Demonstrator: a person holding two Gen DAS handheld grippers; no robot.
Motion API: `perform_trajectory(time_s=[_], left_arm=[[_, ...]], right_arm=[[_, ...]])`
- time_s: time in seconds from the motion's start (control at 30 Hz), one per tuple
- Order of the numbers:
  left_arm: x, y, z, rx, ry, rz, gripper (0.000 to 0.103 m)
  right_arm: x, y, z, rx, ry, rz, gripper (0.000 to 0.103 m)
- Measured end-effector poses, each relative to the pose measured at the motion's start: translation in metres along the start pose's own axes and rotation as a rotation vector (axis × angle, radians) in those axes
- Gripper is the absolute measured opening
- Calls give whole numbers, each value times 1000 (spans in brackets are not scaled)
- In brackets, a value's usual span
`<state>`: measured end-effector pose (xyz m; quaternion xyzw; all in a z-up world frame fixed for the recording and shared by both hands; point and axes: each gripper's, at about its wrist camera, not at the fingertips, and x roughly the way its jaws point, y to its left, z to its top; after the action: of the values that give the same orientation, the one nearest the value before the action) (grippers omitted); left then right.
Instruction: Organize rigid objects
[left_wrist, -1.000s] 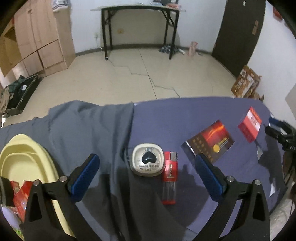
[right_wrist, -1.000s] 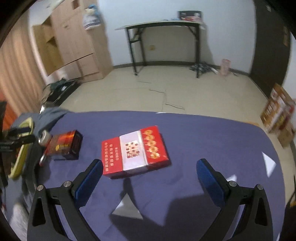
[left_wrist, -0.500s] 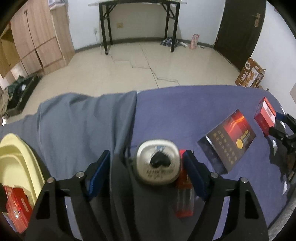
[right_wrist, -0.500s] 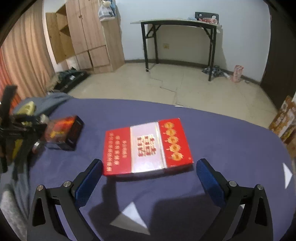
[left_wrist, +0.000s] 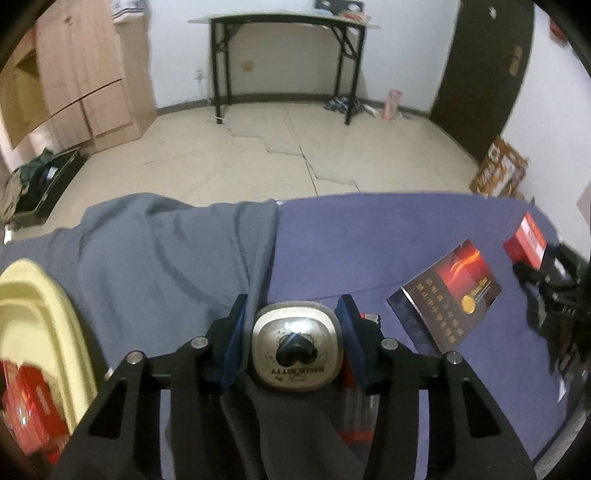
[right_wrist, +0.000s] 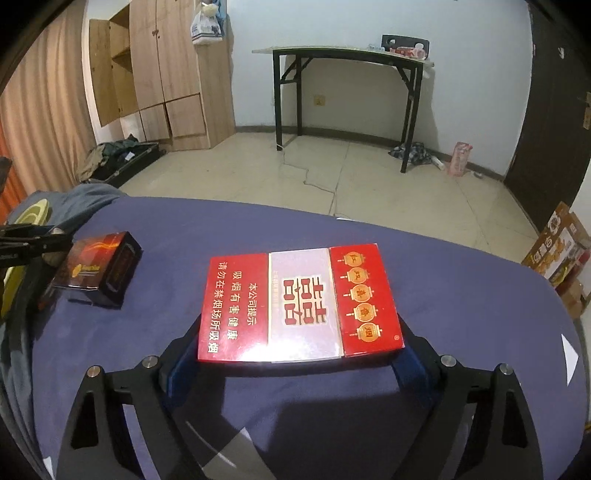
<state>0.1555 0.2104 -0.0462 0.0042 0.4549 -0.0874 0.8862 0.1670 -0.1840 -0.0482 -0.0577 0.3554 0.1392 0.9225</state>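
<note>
- Left claw (left_wrist: 293, 341) is closing, its blue pads flanking the cream timer (left_wrist: 295, 350), seemingly touching.
- Right claw (right_wrist: 297, 365) is closing around the red carton (right_wrist: 299, 302); contact unclear.

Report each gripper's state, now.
Left gripper: jaws closing around the cream rounded case, pads at its sides.
Right gripper: jaws closing on the red cigarette carton, between its pads.
</note>
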Motion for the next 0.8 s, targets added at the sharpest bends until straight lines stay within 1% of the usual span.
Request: perform_trajectory(time_s=[0.03, 0.07, 0.13, 0.3, 0.37, 0.4, 0.43, 0.47, 0.5, 0.53, 0.6, 0.63, 0.67, 0.73, 0.8], left_arm=[[-5, 3, -1, -21, -12, 3, 49], [-10, 4, -1, -39, -20, 0, 49], [-25, 9, -2, -77, -31, -3, 49], [-89, 30, -6, -124, -97, -17, 49], [-119, 43, -10, -155, -115, -42, 49], [-131, 48, -13, -160, -126, -54, 47], [-144, 52, -15, -160, -139, -61, 28], [-156, 56, -17, -161, -151, -61, 14], [-164, 62, -19, -167, -160, -68, 6], [-168, 67, -19, -166, -164, -77, 6], [-166, 69, -13, -163, -159, -53, 6], [-161, 69, -7, -166, -157, -53, 6], [-153, 63, -1, -153, -155, -73, 6], [-133, 51, 8, -120, -128, -71, 6], [-112, 37, 9, -93, -75, -78, 6]], right_arm=[[-4, 1, 1, 13, -11, 4, 89], [-17, 0, 2, 28, -53, 16, 89], [-35, 7, 8, 20, -97, 15, 89], [-71, 48, 37, -37, -143, 60, 89], [-84, 68, 48, -69, -160, 69, 89], [-88, 74, 52, -75, -163, 71, 89], [-93, 82, 56, -76, -166, 81, 89], [-99, 82, 57, -70, -167, 88, 89], [-102, 85, 59, -63, -168, 94, 89], [-108, 80, 56, -56, -169, 96, 89], [-116, 72, 51, -38, -169, 95, 89], [-116, 70, 48, -29, -164, 96, 89], [-116, 66, 45, -25, -158, 94, 89], [-111, 57, 33, -23, -133, 84, 89], [-104, 51, 29, -24, -110, 77, 89]])
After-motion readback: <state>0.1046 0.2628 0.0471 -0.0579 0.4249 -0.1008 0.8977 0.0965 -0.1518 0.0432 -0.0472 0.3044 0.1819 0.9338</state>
